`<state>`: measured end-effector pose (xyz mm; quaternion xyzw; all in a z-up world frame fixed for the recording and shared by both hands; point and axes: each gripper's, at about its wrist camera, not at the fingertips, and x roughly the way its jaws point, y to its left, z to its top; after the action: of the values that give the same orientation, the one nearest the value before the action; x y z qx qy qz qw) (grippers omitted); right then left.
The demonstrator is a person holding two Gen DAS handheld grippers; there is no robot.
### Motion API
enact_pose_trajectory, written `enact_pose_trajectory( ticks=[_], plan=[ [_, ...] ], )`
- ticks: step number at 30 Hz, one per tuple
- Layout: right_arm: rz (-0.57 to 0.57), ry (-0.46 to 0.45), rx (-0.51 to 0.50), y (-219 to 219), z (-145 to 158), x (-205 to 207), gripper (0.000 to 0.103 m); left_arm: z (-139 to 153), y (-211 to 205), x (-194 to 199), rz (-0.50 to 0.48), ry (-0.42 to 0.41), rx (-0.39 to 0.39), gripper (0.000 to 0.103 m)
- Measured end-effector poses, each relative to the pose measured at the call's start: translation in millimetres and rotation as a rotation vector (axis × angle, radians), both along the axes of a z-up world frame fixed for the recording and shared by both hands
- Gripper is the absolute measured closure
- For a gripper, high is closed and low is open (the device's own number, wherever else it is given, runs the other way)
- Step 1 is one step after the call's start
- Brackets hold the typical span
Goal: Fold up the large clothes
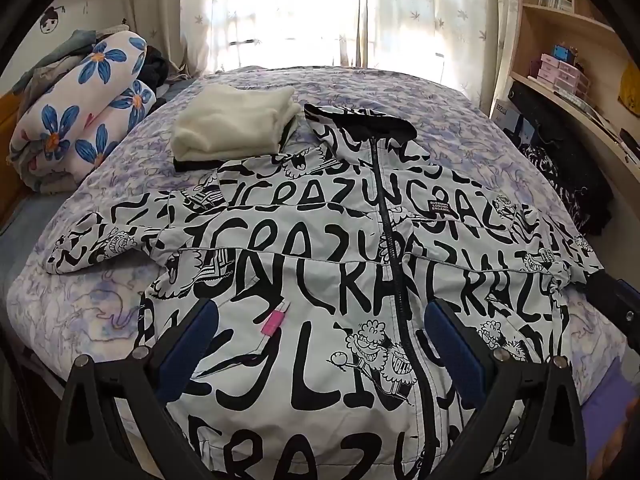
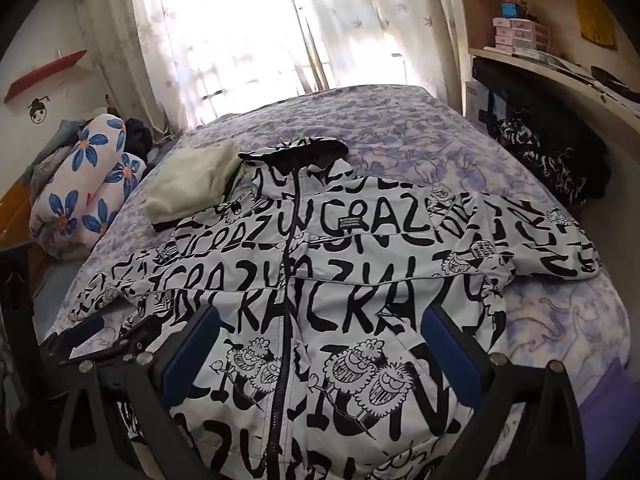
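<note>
A large white hooded jacket [image 1: 304, 248] with black "CRAZY" lettering and cartoon figures lies front up and spread flat on the bed, zipped, hood pointing away, sleeves out to both sides. It also shows in the right wrist view [image 2: 344, 264]. My left gripper [image 1: 320, 328] is open and empty, hovering over the jacket's lower left front. My right gripper [image 2: 320, 336] is open and empty, hovering over the lower front around the zip. The right gripper's tip shows at the jacket's right sleeve in the left wrist view [image 1: 616, 300], and the left gripper at the left sleeve in the right wrist view [image 2: 92, 336].
A folded cream garment [image 1: 232, 124] lies on the purple patterned bedspread [image 1: 460, 120] beside the hood. A rolled flowered quilt [image 1: 80, 112] sits at the left. A wooden desk and shelves [image 1: 580, 60] stand right, with dark patterned clothing [image 1: 560, 176] beside the bed. Curtained window behind.
</note>
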<state>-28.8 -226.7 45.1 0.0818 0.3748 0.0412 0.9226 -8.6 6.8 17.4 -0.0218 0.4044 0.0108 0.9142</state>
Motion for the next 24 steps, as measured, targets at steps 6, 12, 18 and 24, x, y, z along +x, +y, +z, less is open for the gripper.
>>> enact_pose_trajectory(
  ticks=[6, 12, 18, 24],
  plan=[
    [0.035, 0.02, -0.018, 10, -4, 3, 0.002, 8, -1, -4, -0.007, -0.016, 0.005, 0.001],
    [0.033, 0.021, -0.036, 16, -8, 3, 0.002, 11, -1, -3, -0.005, -0.013, 0.001, 0.001],
    [0.021, 0.039, -0.033, 18, -15, 6, 0.002, 9, 3, -1, 0.005, 0.003, -0.005, 0.001],
    [-0.02, 0.017, -0.042, 15, -18, 4, 0.002, 3, 2, 2, -0.003, 0.023, 0.002, 0.001]
  ],
)
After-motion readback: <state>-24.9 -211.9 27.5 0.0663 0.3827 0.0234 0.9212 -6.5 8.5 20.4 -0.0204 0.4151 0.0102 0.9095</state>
